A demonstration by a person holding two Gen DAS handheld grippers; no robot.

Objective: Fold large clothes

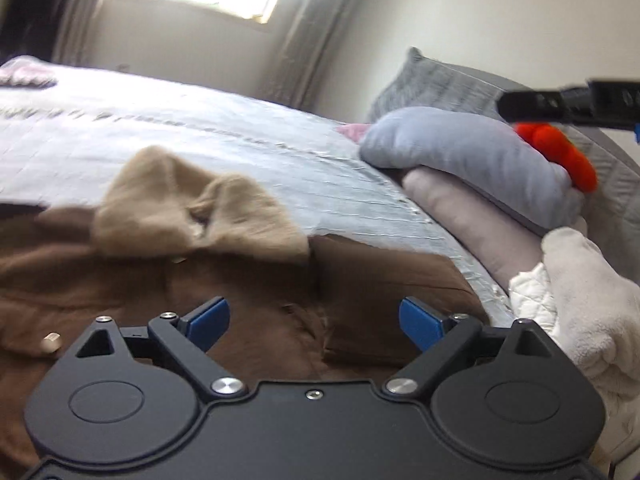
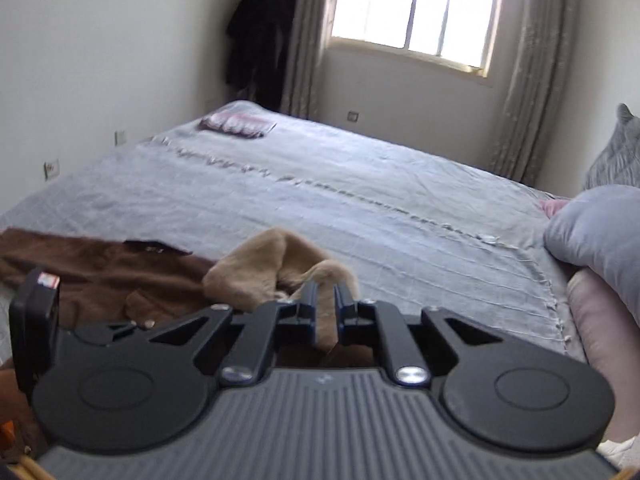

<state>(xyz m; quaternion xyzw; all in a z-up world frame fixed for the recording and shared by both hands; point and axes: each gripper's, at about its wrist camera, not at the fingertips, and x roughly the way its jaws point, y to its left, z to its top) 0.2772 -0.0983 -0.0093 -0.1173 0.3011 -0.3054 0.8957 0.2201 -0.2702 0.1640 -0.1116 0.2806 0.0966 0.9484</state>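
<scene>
Garment: brown coat (image 1: 248, 320) with a tan collar (image 1: 200, 208) lay rumpled at the near edge of the bed (image 2: 320, 200), close to the pillows (image 1: 460, 152).
Left gripper (image 1: 314, 320): jaws stood wide apart over the brown cloth, holding nothing.
Right gripper (image 2: 325, 300): jaws nearly closed, pinching a strip of tan fabric.
Progress: folding appeared at an early stage; no tidy fold showed.
Remaining: spreading the coat flat, folding it in, smoothing.
</scene>
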